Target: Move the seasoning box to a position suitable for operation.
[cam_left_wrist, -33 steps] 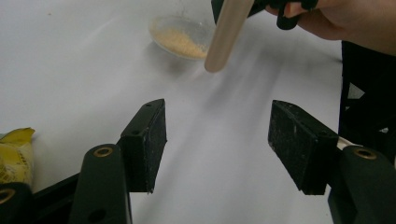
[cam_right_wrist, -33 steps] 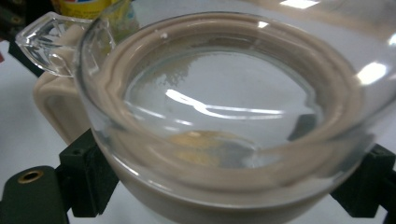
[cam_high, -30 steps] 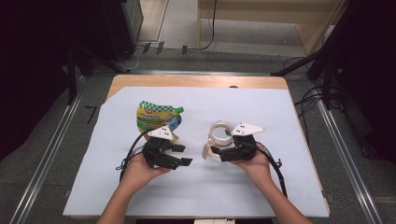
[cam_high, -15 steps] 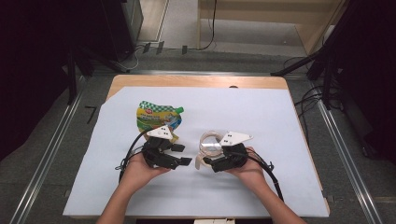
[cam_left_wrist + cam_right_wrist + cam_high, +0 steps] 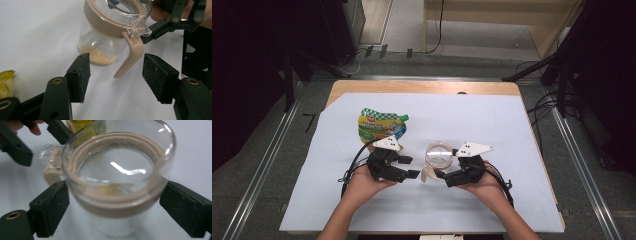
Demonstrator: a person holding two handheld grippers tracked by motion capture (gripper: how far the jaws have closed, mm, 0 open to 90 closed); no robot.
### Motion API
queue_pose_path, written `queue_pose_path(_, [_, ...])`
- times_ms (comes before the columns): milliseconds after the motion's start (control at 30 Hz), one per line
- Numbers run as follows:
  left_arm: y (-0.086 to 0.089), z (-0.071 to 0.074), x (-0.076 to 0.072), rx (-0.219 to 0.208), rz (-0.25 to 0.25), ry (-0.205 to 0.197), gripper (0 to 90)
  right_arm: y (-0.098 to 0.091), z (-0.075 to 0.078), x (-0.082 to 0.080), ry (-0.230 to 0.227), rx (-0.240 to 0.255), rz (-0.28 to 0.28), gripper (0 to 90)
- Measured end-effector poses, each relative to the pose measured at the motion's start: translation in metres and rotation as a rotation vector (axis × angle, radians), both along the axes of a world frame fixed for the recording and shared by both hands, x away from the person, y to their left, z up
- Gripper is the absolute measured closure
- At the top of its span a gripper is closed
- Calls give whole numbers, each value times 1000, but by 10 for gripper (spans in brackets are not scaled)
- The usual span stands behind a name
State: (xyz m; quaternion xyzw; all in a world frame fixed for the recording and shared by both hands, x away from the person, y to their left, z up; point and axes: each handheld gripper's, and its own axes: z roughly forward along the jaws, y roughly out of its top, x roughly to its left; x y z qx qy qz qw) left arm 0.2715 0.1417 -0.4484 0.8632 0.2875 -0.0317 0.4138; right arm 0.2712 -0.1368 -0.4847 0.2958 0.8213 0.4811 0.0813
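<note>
My left gripper [image 5: 414, 174], at the left of the white surface [image 5: 512, 130] with a green-and-yellow pouch [image 5: 380, 124] beyond it, has its fingers [image 5: 79, 75] apart and just now closing a little, with the jar's tan handle [image 5: 130, 56] between them, untouched. The clear glass jar [image 5: 439, 155], tan-collared, clear-lidded and holding a little yellowish grain [image 5: 98, 55] at its bottom, stands upright near the middle, its long axis vertical and its handle pointing toward my left gripper. My right gripper [image 5: 441, 175] has a finger at either side of the jar just below the collar; I cannot tell whether they press on the glass.
</note>
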Motion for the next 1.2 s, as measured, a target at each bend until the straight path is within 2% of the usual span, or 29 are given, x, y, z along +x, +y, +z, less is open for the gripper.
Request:
queue_pose_path(67, [-1, 0, -1, 9, 28, -15, 475, -6, 2, -5, 3, -20, 3, 184])
queue_pose_path(133, [-1, 1, 0, 10, 49, 16, 551, -14, 4, -9, -16, -34, 5, 273])
queue_pose_path(267, [-5, -1, -1, 9, 13, 44, 747, -26, 10, -15, -2, -25, 7, 476])
queue_pose_path(367, [-10, -4, 0, -4, 4, 57, 789, -32, 12, -16, 35, -9, 0, 569])
queue_pose_path(433, [-12, -8, 2, -3, 8, 65, 829, -36, 13, -15, 62, 6, -17, 672])
queue_pose_path(467, [-13, -9, 2, -1, 5, 65, 847, -37, 14, -15, 67, 13, -25, 738])
queue_pose_path(567, [-17, -11, 2, 12, -4, 49, 900, -38, 15, -15, 73, 16, -32, 860])
queue_pose_path(700, [-18, -11, 2, 0, -4, 49, 900, -36, 15, -15, 68, -1, -33, 900])
queue_pose_path(867, [-22, -12, -1, -6, -27, 48, 900, -36, 14, -13, 106, -3, -43, 900])
queue_pose_path(933, [-26, -12, -3, -8, -42, 42, 900, -36, 13, -12, 105, -8, -40, 900])
queue_pose_path(1067, [-35, -12, -8, 15, -59, 39, 900, -37, 13, -11, 101, -11, -52, 900])
queue_pose_path(1200, [-41, -12, -12, 19, -74, 33, 900, -36, 11, -10, 104, -16, -64, 900])
